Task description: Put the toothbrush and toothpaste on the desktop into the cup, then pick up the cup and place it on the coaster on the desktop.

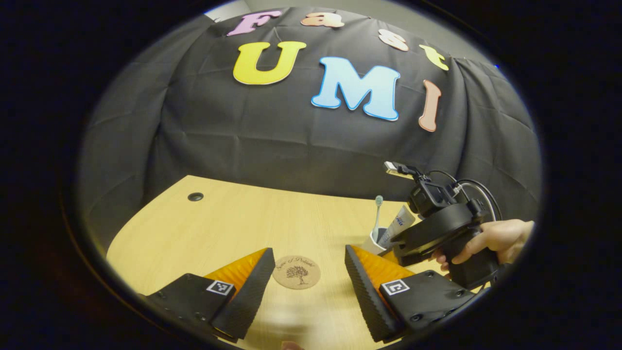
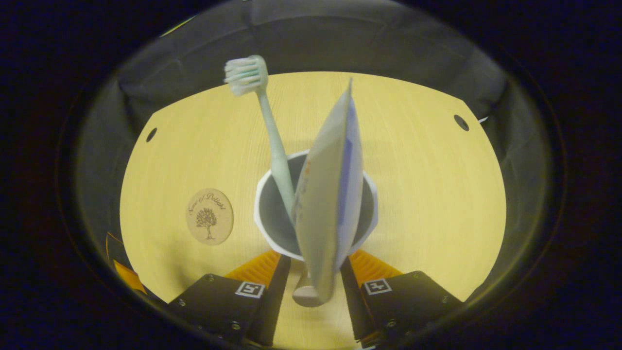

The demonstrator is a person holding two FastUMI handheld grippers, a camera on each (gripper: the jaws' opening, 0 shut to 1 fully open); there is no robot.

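A white cup (image 2: pixel 258 210) stands on the wooden desktop (image 2: pixel 427 194) with a pale green toothbrush (image 2: pixel 274 146) and a toothpaste tube (image 2: pixel 325 194) upright in it. My right gripper (image 2: pixel 315 256) hovers just above the cup's near rim. Its fingers are apart, and the tube's top end rises between them without being pressed. In the left gripper view the cup (image 1: pixel 375 240), toothbrush (image 1: pixel 378 214) and tube (image 1: pixel 401 222) sit at the right, partly behind the right gripper (image 1: pixel 403 243). My left gripper (image 1: pixel 308 249) is open and holds nothing. The round cork coaster (image 1: pixel 296 272) lies bare just beyond its fingertips.
The coaster (image 2: pixel 210 216) lies to the cup's left in the right gripper view, a short gap away. A hand (image 1: pixel 495 238) grips the right gripper's handle. Cable holes (image 1: pixel 195 196) (image 2: pixel 460 122) mark the desk's far corners. The black cloth wall hangs close behind the desk.
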